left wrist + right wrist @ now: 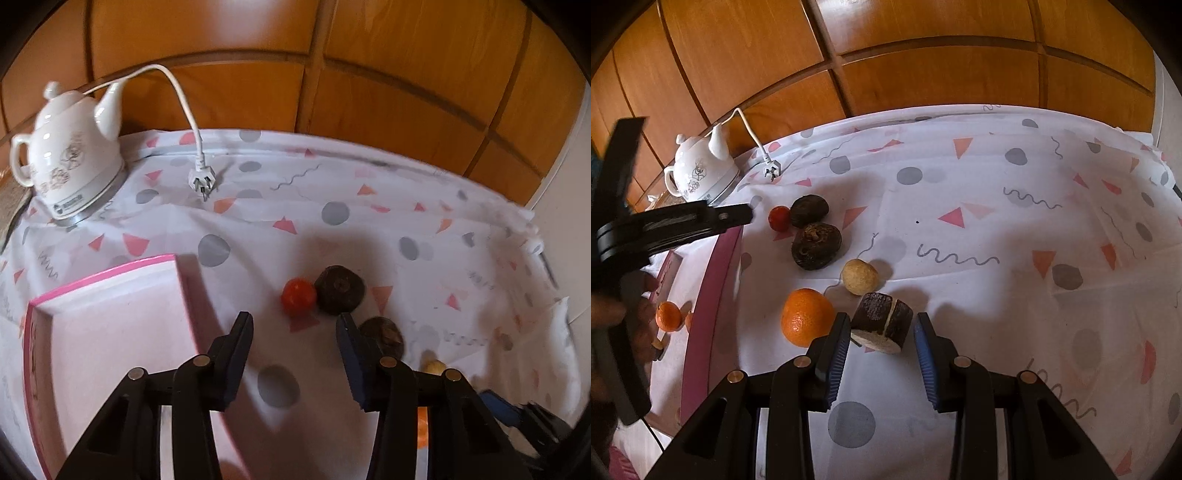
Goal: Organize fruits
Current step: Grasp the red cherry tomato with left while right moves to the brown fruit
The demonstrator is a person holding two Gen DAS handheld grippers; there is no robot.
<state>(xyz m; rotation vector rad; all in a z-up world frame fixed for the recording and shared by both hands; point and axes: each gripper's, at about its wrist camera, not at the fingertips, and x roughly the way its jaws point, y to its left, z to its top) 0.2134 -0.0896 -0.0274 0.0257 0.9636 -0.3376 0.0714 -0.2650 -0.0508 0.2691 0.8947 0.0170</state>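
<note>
My right gripper [881,330] is spread wide with nothing in it, the dark cut fruit piece [882,322] lying on the bench between its fingertips, long axis crosswise. My left gripper [295,325] is also released, the small red fruit [298,296] just ahead. Only the right view shows the small orange [668,316] in the pink tray [713,295].

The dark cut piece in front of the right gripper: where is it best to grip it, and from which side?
Probably across the dark curved sides of the cut piece, coming straight forward with the open right gripper. It lies on its side, between the fingertips already, pale flat end facing the camera.
</note>
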